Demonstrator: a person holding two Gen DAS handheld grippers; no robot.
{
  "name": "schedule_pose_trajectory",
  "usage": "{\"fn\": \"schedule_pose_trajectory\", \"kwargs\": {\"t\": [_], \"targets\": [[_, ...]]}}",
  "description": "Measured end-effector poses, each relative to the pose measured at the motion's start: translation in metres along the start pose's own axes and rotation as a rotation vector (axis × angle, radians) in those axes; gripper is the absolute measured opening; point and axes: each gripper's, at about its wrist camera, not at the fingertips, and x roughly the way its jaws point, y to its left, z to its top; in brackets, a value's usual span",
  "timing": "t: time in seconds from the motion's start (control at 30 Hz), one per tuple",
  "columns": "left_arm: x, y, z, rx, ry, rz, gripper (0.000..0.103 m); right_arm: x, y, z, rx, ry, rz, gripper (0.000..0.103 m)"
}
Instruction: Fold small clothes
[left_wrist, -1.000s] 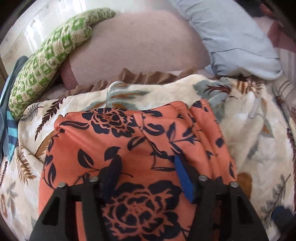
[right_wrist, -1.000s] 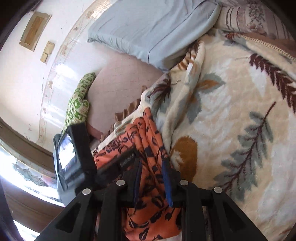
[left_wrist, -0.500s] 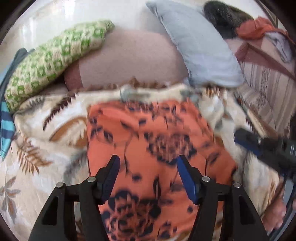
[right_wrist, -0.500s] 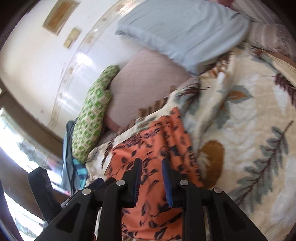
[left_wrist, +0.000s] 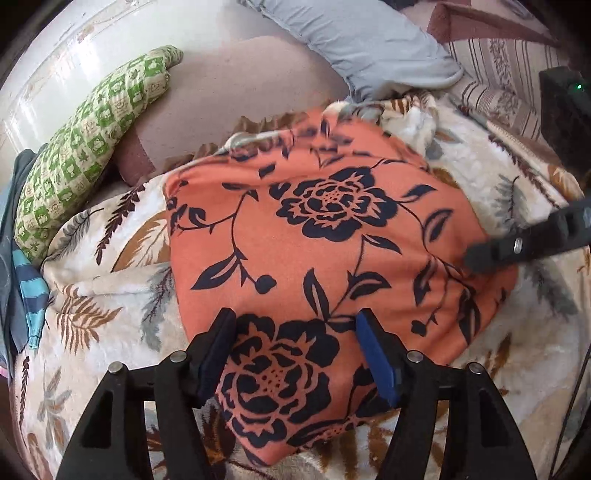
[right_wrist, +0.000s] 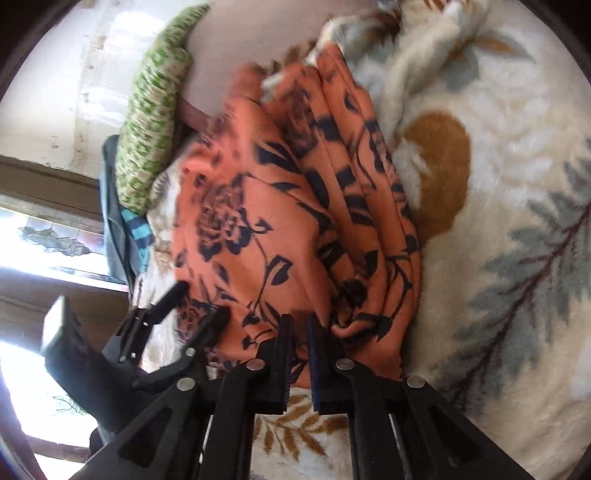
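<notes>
Folded orange floral garment (left_wrist: 314, 236) on blanket (left_wrist: 110, 302)

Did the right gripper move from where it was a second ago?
Yes. In the left view the right gripper has come in from the right edge and now sits on the orange cloth, its jaws closing.

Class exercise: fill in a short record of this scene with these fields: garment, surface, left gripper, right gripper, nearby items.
garment: orange floral garment, folded, lying flat
surface: cream leaf-print blanket
left gripper: over the garment's near edge, jaws opening, not gripping
right gripper: at the garment's bunched edge, jaws closing; whether cloth is pinched cannot be told
nearby items: green patterned pillow, grey pillow, pink pillow
</notes>
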Motion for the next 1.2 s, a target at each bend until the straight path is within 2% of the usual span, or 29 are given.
{"fn": "schedule_pose_trajectory", "kwargs": {"t": [0.07,0.1,0.13,0.17,0.2,0.27,0.33,0.4,0.43,0.5,0.53,0.6,0.7,0.83,0.9,0.93,1.0,1.07,1.13,1.2], "targets": [[-0.018,0.008,-0.002,-0.030,-0.053,-0.047,0.068,-0.029,0.002,0.004,-0.026,-0.132,0.044,0.014],[-0.027,0.014,-0.003,-0.043,-0.079,-0.046,0.068,-0.042,0.000,0.006,-0.013,-0.192,0.060,0.026],[-0.032,0.020,-0.002,-0.055,-0.097,-0.031,0.068,-0.050,-0.005,0.007,0.010,-0.234,0.079,0.063],[-0.036,0.028,-0.002,-0.072,-0.108,-0.021,0.069,-0.054,-0.010,0.009,0.042,-0.263,0.091,0.083],[-0.037,0.036,0.000,-0.093,-0.109,-0.016,0.071,-0.057,-0.014,0.010,0.070,-0.301,0.097,0.090],[-0.033,0.057,0.002,-0.165,-0.084,-0.009,0.071,-0.055,-0.016,0.016,0.092,-0.339,0.119,0.088],[-0.026,0.078,0.005,-0.256,-0.053,-0.026,0.071,-0.045,-0.016,0.025,0.094,-0.322,0.138,0.083],[-0.014,0.095,0.005,-0.331,-0.018,-0.043,0.071,-0.030,-0.012,0.036,0.071,-0.297,0.130,0.071],[-0.009,0.096,0.002,-0.346,0.001,-0.036,0.071,-0.026,-0.014,0.042,0.062,-0.280,0.120,0.068],[0.004,0.099,0.000,-0.354,0.037,-0.031,0.071,-0.009,-0.018,0.051,0.060,-0.216,0.105,0.056],[0.009,0.100,-0.001,-0.355,0.051,-0.036,0.071,0.005,-0.018,0.053,0.059,-0.175,0.076,0.053],[0.019,0.096,-0.002,-0.359,0.070,-0.055,0.071,0.028,-0.021,0.055,0.051,-0.108,-0.019,0.037],[0.023,0.092,0.004,-0.372,0.065,-0.073,0.071,0.021,-0.007,0.053,-0.003,-0.126,-0.032,0.021],[0.013,0.087,0.009,-0.348,0.028,-0.070,0.071,-0.020,0.020,0.039,-0.105,-0.241,-0.004,0.019],[0.011,0.081,0.011,-0.318,0.010,-0.066,0.071,-0.037,0.026,0.029,-0.140,-0.266,0.006,0.019],[0.013,0.076,0.011,-0.295,0.013,-0.061,0.072,-0.038,0.023,0.025,-0.144,-0.262,-0.019,0.019],[0.025,0.066,0.009,-0.247,0.037,-0.022,0.084,-0.021,0.001,0.027,-0.075,-0.211,-0.120,0.019],[0.038,0.056,0.009,-0.219,0.064,0.014,0.085,0.010,-0.030,0.035,0.035,-0.107,-0.151,0.023],[0.038,0.055,0.012,-0.215,0.069,0.021,0.085,0.014,-0.045,0.042,0.118,-0.107,-0.086,0.032],[0.030,0.055,0.017,-0.183,0.081,0.035,0.085,-0.001,-0.042,0.045,0.152,-0.137,-0.073,0.035]]}}
